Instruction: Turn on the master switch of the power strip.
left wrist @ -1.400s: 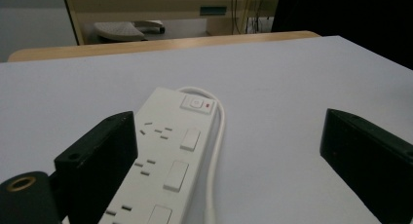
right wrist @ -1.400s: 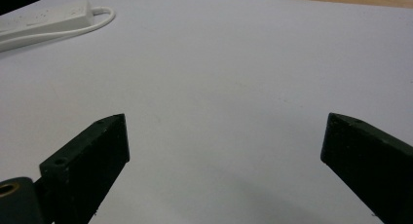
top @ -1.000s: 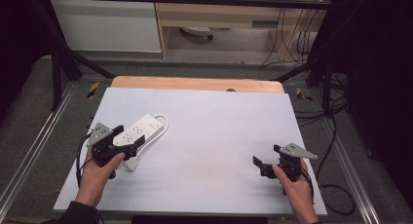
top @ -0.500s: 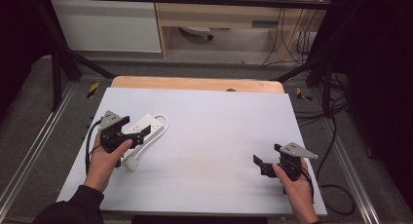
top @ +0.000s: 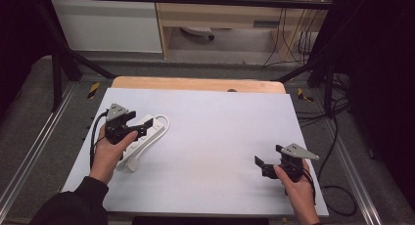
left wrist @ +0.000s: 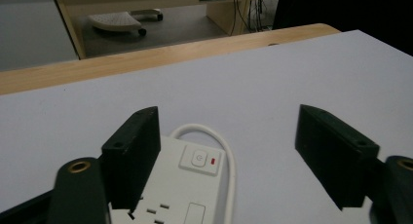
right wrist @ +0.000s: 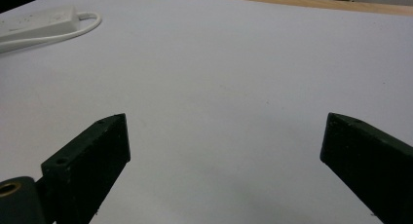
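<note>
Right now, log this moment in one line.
left hand-held gripper: open, over power strip | right hand-held gripper: open, idle | table

The counter point(top: 215, 137) wears a smooth, matt, pale grey-white sheet, with a strip of light wood point(top: 195, 84) (a satin, faintly grained finish) bare along its far edge. The power strip point(left wrist: 190, 185) is smooth white plastic with a soft sheen, its cable point(left wrist: 229, 156) the same. Both grippers' jaws look like matt black plastic, slightly rough, with brass-coloured metal inserts point(left wrist: 78, 166) at their bases.
</note>
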